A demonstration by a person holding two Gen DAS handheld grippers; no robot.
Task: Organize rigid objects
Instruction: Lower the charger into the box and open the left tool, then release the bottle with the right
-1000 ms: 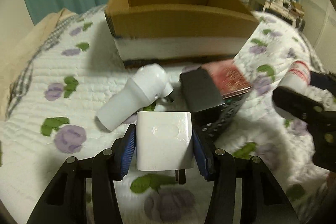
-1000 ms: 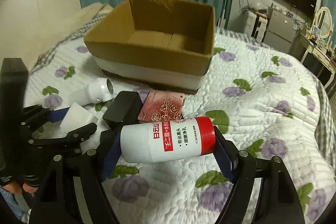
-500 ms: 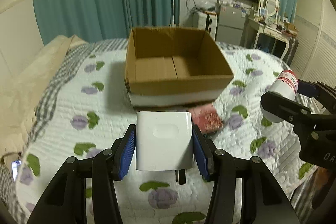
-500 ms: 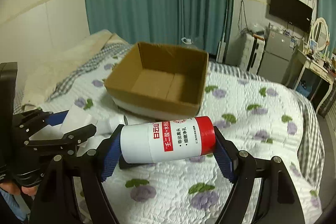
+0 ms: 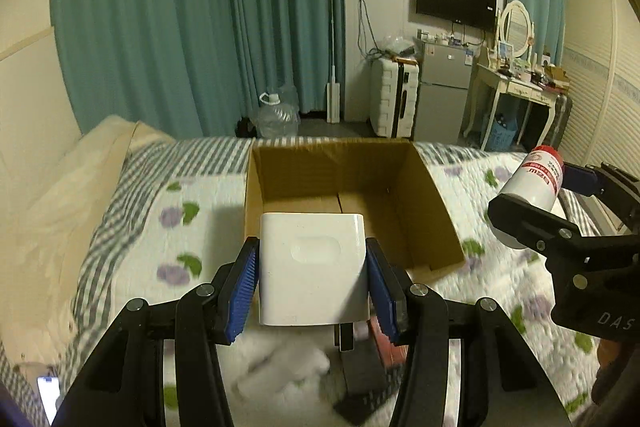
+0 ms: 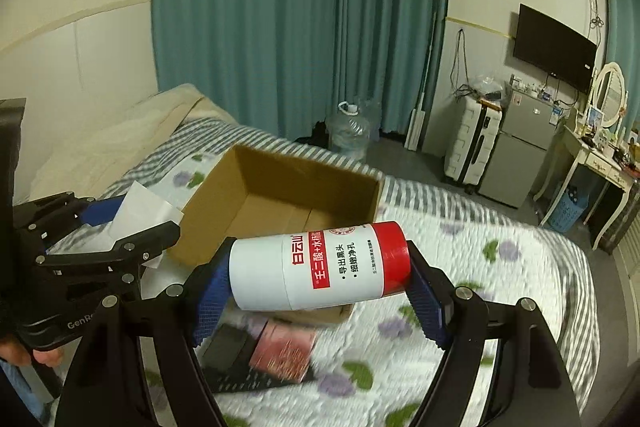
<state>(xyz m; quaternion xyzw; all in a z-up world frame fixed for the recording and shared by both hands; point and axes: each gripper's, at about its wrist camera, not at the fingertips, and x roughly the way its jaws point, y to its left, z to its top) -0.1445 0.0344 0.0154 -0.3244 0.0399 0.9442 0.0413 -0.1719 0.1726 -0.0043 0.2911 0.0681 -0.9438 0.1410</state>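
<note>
The left hand-held gripper point(image 5: 312, 283) clamps a white charger point(image 5: 312, 263) above the box point(image 5: 432, 211). Only the right view shows the right hand-held gripper point(image 6: 320, 291) gripping the bottle point(image 6: 320, 271) end to end, over the bed point(image 6: 480, 291).

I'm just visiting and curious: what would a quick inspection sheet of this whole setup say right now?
Surface: quilted bedspread with flower print.
Job's things: empty cardboard box; white charger block; white bottle with red cap.
Clutter: dark flat item and red patterned booklet lying in front of the box.
Grippers: left gripper clamps the charger; right gripper clamps the bottle by its ends.
Cables: wires hanging on wall.
Surroundings: teal curtains, television, suitcase.
</note>
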